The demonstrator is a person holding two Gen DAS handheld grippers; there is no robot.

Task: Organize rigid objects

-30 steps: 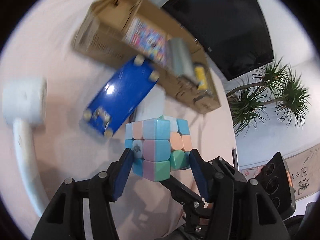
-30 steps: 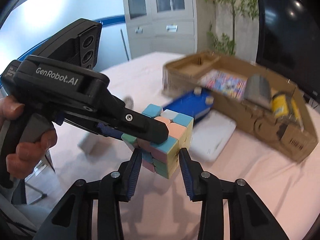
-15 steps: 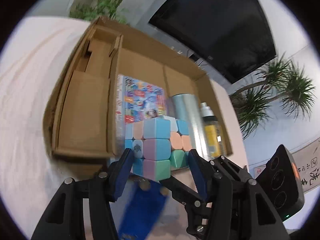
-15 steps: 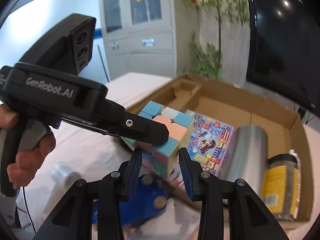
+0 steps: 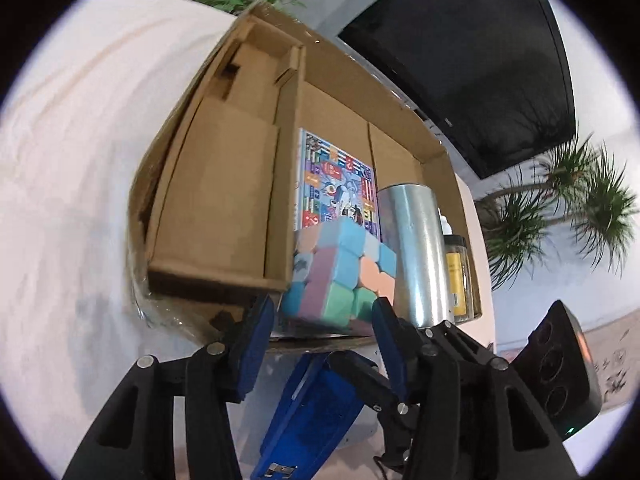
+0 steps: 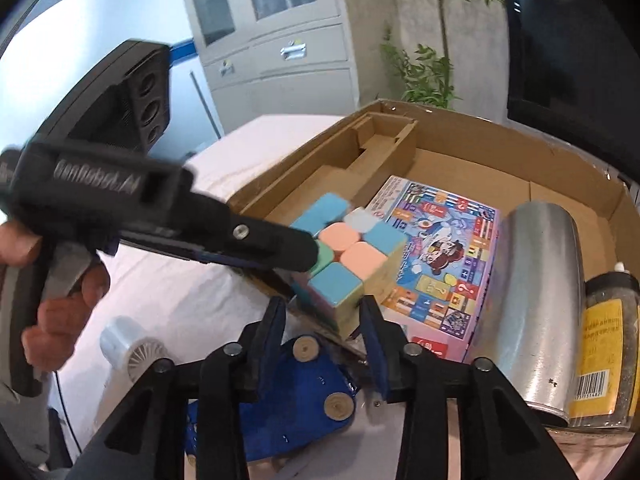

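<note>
— Over the near edge of the open brown cardboard box (image 6: 472,148), what holds the pastel twisty puzzle cube (image 6: 348,258)?

— Both tongs. The left gripper (image 5: 324,316) reaches in level from the left, its blue pads tight on the cube's sides; the right gripper (image 6: 324,312) pinches its lower corner from below.

— Where does the cube sit?

— Above the colourful flat board-game box (image 6: 444,248), beside the lying silver metal cylinder (image 6: 532,292). A blue toy skateboard (image 6: 292,408) lies on the white table (image 6: 168,292) beneath the tongs

The left gripper's (image 6: 304,252) black body carries blurred white lettering reading roughly "GenRobot.AI", while the yellow label on the jar (image 6: 600,344) shows an unreadable barcode number.
</note>
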